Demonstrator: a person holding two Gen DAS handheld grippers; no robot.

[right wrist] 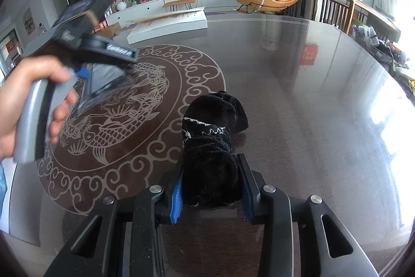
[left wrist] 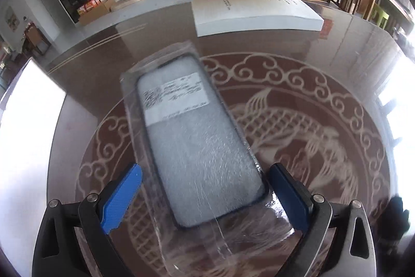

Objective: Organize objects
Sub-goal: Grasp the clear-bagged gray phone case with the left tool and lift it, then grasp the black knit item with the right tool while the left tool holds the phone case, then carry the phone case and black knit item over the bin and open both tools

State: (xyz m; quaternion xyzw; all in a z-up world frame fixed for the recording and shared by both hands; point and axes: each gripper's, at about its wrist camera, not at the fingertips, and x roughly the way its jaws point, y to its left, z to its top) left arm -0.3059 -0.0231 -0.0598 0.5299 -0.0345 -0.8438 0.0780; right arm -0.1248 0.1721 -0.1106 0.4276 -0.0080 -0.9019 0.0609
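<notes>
A phone case in a clear plastic sleeve [left wrist: 197,136], with a white label near its far end, sits between the blue pads of my left gripper [left wrist: 205,188]. The jaws stand wide on either side of the sleeve; whether the pads touch it is unclear. In the right wrist view the left gripper [right wrist: 85,74] is held above the table with the sleeve [right wrist: 103,82] in it. My right gripper [right wrist: 211,188] is shut on a black fuzzy sock [right wrist: 210,136] that lies on the table and stretches away from the jaws.
The dark glossy table [right wrist: 298,100] has a pale round fish pattern [right wrist: 129,105]. A white flat box [left wrist: 254,12] lies at the far edge, also in the right wrist view [right wrist: 168,22]. A wooden railing [right wrist: 334,9] stands at far right.
</notes>
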